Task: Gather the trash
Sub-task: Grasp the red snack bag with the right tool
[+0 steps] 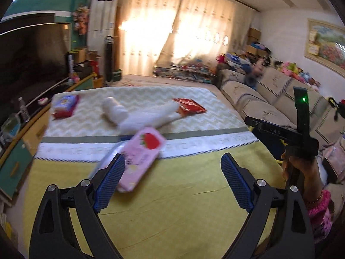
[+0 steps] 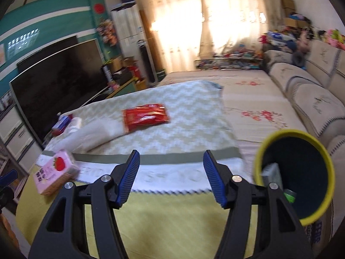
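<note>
1. My left gripper [image 1: 172,168] is spread wide above the yellow-green part of the table cover [image 1: 163,211], nothing between its blue pads [image 1: 111,183]
2. The pink strawberry carton [image 1: 141,157] lies just ahead of the left pad, tilted and blurred; I cannot tell whether it touches the pad
3. My right gripper [image 2: 171,176] is also spread wide with nothing in it, over the same cover
4. In the right wrist view the pink strawberry carton [image 2: 54,171] sits at the table's left edge, well apart from my right gripper
5. A red snack wrapper [image 2: 145,116] lies flat on the zigzag cloth [image 2: 194,116] further back, beside a rolled white towel [image 1: 138,113]
6. A red and blue box [image 1: 64,105] rests at the far left of the cloth
7. A yellow-rimmed bin [image 2: 294,178] stands just right of my right gripper, with some packaging inside it
</note>
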Available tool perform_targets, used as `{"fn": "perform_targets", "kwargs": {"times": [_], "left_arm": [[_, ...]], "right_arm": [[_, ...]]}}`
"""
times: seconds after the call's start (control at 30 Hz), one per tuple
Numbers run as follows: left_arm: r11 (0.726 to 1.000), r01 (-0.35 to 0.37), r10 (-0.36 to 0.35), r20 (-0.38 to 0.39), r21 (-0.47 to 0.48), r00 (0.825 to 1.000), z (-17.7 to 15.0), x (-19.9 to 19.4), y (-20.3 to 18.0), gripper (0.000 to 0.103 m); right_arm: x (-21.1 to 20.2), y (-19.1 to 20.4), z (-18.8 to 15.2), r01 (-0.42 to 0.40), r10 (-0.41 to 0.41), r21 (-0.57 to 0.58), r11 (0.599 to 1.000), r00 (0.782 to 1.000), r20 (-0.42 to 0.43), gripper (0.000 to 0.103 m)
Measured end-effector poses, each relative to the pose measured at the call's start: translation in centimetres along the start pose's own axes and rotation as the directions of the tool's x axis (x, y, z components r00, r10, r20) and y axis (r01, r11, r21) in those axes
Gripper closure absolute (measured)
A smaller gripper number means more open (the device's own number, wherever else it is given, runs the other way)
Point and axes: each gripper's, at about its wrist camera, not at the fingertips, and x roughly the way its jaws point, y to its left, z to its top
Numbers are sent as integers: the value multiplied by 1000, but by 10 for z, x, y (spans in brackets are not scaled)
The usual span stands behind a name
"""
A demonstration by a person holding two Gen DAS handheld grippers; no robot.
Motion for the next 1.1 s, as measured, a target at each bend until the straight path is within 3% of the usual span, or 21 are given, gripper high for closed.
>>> {"fn": "perform_targets", "kwargs": {"times": [0.23, 0.37, 0.57, 0.77, 0.87, 1.03, 1.1], "left_arm": [[998, -48, 50, 41, -44, 998, -3, -20, 28, 12], [998, -39, 41, 37, -46, 998, -6, -22, 28, 12], [998, -38, 39, 29, -44, 999, -8, -23, 26, 12], [998, -38, 39, 11, -56, 999, -11, -18, 28, 12], [998, -31, 31, 6, -61, 999, -11, -13, 29, 12], [998, -23, 23, -4, -65, 1000, -12, -6, 29, 12], [998, -21, 21, -6, -65, 1000, -13, -4, 29, 12]], "right_arm": [[49, 53, 47, -74, 69, -112, 991, 996, -52, 42], [93, 71, 62, -39, 24, -168, 985, 996, -88, 38], [167, 73, 67, 26, -65, -192, 981, 977, -201, 37], [196, 69, 68, 53, -103, -205, 977, 966, -238, 26], [204, 65, 69, 50, -102, -199, 979, 961, -257, 26], [201, 60, 67, 51, -109, -220, 974, 960, -258, 37], [195, 60, 63, 43, -99, -219, 975, 963, -251, 46]]}}
